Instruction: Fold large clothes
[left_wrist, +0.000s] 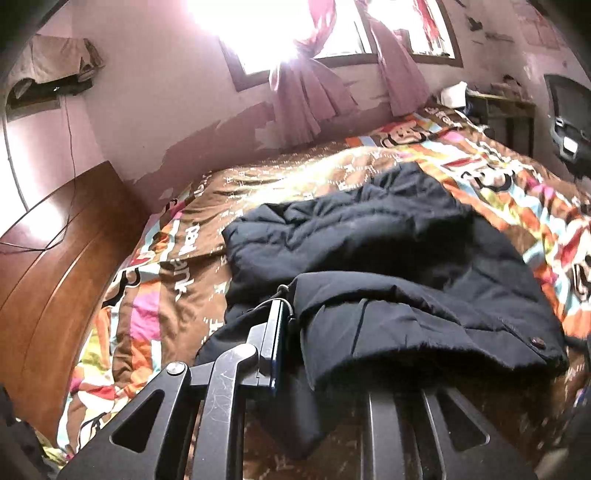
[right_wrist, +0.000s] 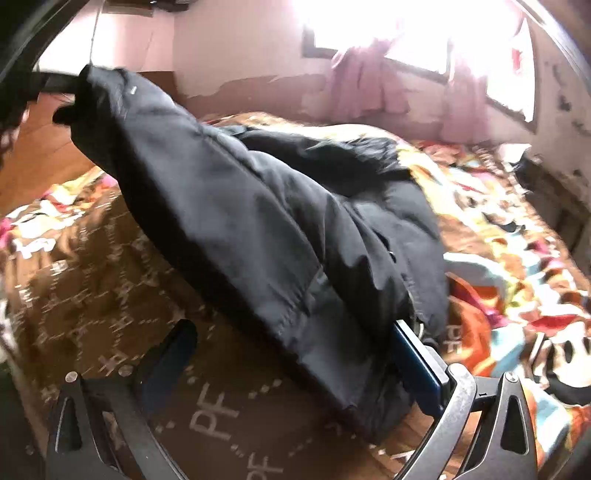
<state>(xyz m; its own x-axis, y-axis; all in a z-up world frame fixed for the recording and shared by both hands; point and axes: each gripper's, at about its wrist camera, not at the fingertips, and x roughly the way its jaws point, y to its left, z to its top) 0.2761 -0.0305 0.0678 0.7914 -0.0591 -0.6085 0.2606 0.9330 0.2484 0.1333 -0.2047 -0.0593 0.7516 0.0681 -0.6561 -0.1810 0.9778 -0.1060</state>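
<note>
On the bed (left_wrist: 166, 295), holding up one edge of the dark jacket (left_wrist: 388, 236) with the left gripper (left_wrist: 317, 321) squeezed on it, likely to flip it over. Spread wide round the lower edge with the right gripper (right_wrist: 295, 343), not pinching, maybe ready to grab.

Matt padded-cloth jacket (left_wrist: 388, 266) — glossy wooden headboard (left_wrist: 55, 266).

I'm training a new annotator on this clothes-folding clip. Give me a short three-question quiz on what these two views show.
1. True or false: the jacket lies on a bare floor.
2. The curtains are: A pink, B green, C black.
3. Fill in: the right hand-held gripper has its jaws ___.

Key: 1 false, it lies on the bedspread. 2 A. 3 open.
</note>
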